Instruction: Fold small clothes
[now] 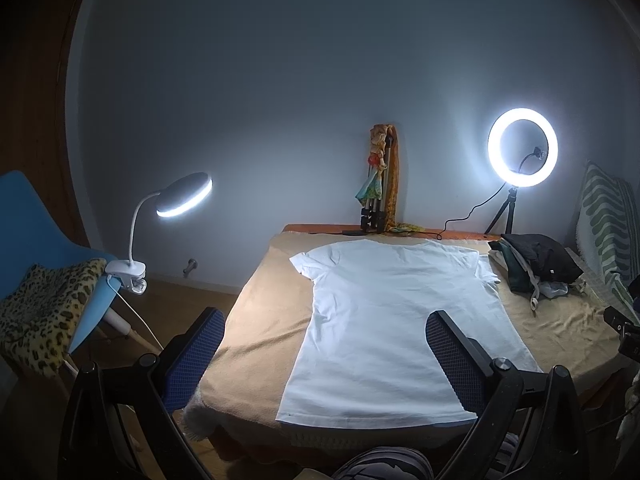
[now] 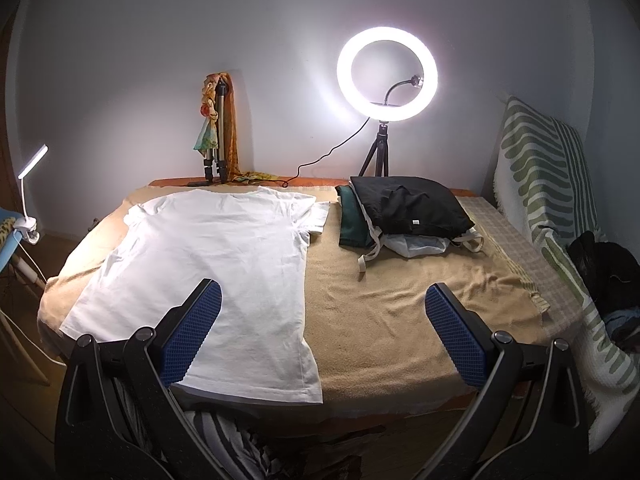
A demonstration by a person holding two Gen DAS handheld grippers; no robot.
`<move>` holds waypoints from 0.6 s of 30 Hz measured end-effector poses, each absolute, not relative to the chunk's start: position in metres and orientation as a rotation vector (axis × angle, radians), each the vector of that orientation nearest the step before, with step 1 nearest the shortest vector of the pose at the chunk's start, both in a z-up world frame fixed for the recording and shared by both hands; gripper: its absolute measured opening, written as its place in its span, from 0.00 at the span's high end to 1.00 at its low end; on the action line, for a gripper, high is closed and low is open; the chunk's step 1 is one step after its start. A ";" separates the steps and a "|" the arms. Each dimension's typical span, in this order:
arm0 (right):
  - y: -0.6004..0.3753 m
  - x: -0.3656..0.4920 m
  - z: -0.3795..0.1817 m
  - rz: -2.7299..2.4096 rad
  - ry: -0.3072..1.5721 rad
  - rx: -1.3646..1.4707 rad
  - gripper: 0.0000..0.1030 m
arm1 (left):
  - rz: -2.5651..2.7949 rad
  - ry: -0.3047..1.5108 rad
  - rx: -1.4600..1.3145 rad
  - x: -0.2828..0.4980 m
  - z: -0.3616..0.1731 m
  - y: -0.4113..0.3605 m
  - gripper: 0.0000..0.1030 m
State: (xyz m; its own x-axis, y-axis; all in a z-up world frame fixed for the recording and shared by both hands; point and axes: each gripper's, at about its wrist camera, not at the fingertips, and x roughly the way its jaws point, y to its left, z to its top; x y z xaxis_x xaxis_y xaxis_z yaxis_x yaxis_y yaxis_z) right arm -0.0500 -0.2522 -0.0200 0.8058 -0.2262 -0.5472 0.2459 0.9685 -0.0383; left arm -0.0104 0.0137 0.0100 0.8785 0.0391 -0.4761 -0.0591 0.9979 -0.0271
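A white T-shirt [image 1: 384,320] lies flat and spread out on the tan blanket [image 1: 260,320] of the table, hem toward me, collar at the far side. It also shows in the right wrist view [image 2: 212,264]. My left gripper [image 1: 325,328] is open and empty, held above the shirt's near left edge. My right gripper [image 2: 323,304] is open and empty, held above the near edge, its left finger over the shirt's right hem, its right finger over bare blanket [image 2: 400,312].
A pile of dark folded clothes [image 2: 408,208] lies at the back right. A ring light [image 2: 387,74] and a tripod with scarves [image 2: 218,136] stand at the far edge. A clip lamp [image 1: 176,200] sits on a blue chair [image 1: 36,232] at left. A striped cushion [image 2: 552,184] is at right.
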 end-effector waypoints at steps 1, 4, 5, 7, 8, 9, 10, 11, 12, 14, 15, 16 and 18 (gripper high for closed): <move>-0.253 -0.048 -0.020 -0.252 0.580 0.033 0.00 | 0.053 0.497 -0.040 -0.010 0.009 0.015 0.02; -0.255 -0.040 -0.021 -0.244 0.570 0.028 0.00 | 0.061 0.501 -0.033 -0.006 0.005 0.018 0.02; -0.255 -0.038 -0.022 -0.241 0.567 0.025 0.00 | 0.066 0.500 -0.031 -0.005 0.004 0.019 0.02; -0.256 -0.030 -0.020 -0.230 0.555 0.014 0.00 | 0.079 0.491 -0.029 -0.002 0.001 0.023 0.02; -0.258 -0.025 -0.019 -0.228 0.551 0.006 0.00 | 0.085 0.489 -0.027 0.001 -0.001 0.026 0.02; -0.259 -0.019 -0.018 -0.224 0.546 0.000 0.00 | 0.090 0.492 -0.027 0.006 -0.004 0.030 0.02; -0.261 -0.013 -0.015 -0.216 0.540 -0.006 0.00 | 0.090 0.496 -0.030 0.009 -0.007 0.033 0.02; -0.262 -0.007 -0.013 -0.207 0.533 -0.011 0.00 | 0.088 0.502 -0.035 0.013 -0.011 0.038 0.03; -0.264 0.000 -0.011 -0.199 0.527 -0.013 0.00 | 0.087 0.512 -0.039 0.017 -0.015 0.044 0.06; -0.269 0.013 -0.005 -0.171 0.519 0.001 0.00 | 0.084 0.530 -0.054 0.024 -0.025 0.054 0.09; -0.270 0.021 -0.003 -0.151 0.518 0.010 0.00 | 0.082 0.540 -0.070 0.027 -0.030 0.061 0.09; -0.271 0.029 0.000 -0.134 0.519 0.016 0.00 | 0.077 0.548 -0.089 0.029 -0.036 0.067 0.10; -0.269 0.046 0.005 -0.098 0.522 0.018 0.00 | 0.056 0.575 -0.134 0.034 -0.048 0.079 0.17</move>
State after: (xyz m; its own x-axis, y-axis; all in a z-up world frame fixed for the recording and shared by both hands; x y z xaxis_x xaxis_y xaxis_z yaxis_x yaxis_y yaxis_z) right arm 0.0462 -0.2687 0.0046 0.8624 -0.0889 -0.4984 0.0980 0.9952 -0.0080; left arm 0.0338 0.0789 -0.0479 0.8381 0.0149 -0.5453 -0.0897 0.9898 -0.1108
